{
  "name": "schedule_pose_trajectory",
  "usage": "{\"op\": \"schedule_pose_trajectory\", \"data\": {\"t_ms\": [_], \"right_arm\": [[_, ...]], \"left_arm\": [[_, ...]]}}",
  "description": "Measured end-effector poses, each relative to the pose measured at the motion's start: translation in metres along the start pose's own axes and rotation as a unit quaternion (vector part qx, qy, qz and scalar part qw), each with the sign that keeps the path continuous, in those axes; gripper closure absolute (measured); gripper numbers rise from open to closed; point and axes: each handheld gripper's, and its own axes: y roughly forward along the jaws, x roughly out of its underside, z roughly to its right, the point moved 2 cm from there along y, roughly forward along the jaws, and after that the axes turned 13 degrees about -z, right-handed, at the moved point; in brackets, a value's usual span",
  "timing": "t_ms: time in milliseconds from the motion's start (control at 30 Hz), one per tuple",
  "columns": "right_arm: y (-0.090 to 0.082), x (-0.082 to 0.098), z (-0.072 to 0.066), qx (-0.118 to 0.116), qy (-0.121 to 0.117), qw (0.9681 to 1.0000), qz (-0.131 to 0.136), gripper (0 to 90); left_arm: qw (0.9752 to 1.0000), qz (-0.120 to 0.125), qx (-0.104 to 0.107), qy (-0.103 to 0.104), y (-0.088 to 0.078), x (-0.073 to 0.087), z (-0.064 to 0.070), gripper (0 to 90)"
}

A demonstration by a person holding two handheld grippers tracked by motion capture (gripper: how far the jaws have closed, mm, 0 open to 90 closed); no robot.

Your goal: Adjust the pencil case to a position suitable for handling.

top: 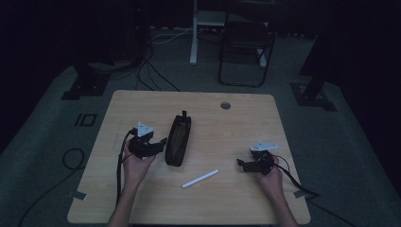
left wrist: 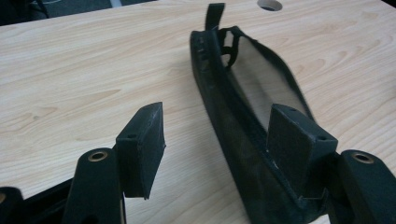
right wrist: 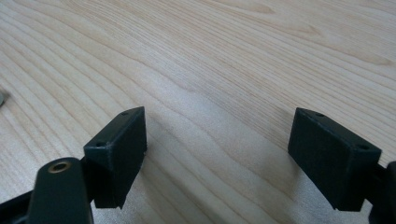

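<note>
A long black pencil case [top: 178,139] lies unzipped in the middle of the wooden table [top: 236,127], its pull tab at the far end. In the left gripper view the case [left wrist: 243,79] gapes, showing a pale mesh lining. My left gripper [top: 161,144] sits at the case's left side, jaws open [left wrist: 219,121]. Its right pad [left wrist: 299,144] hovers over the case's near end, and the left pad [left wrist: 144,149] stands over bare wood. A white stick [top: 200,178] lies nearer the front. My right gripper [top: 241,164] rests open over bare wood [right wrist: 217,135].
A round cable hole [top: 225,105] sits near the table's far edge. Beyond the table stand a dark folding chair [top: 246,42] and a white stand leg [top: 193,33], with cables across the floor. Cables trail from both grippers off the front corners.
</note>
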Motion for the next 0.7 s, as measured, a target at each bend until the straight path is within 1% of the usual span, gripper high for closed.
{"op": "schedule_pose_trajectory", "data": {"t_ms": [200, 333, 500, 633, 700], "right_arm": [[0.000, 0.000, 0.000, 0.000, 0.000, 1.0000, 0.000, 19.2], [0.000, 0.000, 0.000, 0.000, 0.000, 1.0000, 0.000, 19.2], [0.000, 0.000, 0.000, 0.000, 0.000, 1.0000, 0.000, 19.2], [0.000, 0.000, 0.000, 0.000, 0.000, 1.0000, 0.000, 19.2], [0.000, 0.000, 0.000, 0.000, 0.000, 1.0000, 0.000, 19.2]], "left_arm": [[0.9999, 0.000, 0.008, 0.009, 0.000, -0.003, 0.014, 36.9], [0.9999, -0.005, 0.012, 0.011, 0.003, -0.003, 0.021, 36.5], [0.9996, -0.020, 0.009, 0.016, 0.011, 0.005, 0.029, 36.1], [0.9994, -0.028, 0.013, 0.014, 0.014, 0.011, 0.031, 36.0], [0.9993, -0.032, 0.009, 0.016, 0.015, 0.014, 0.032, 36.0]]}}
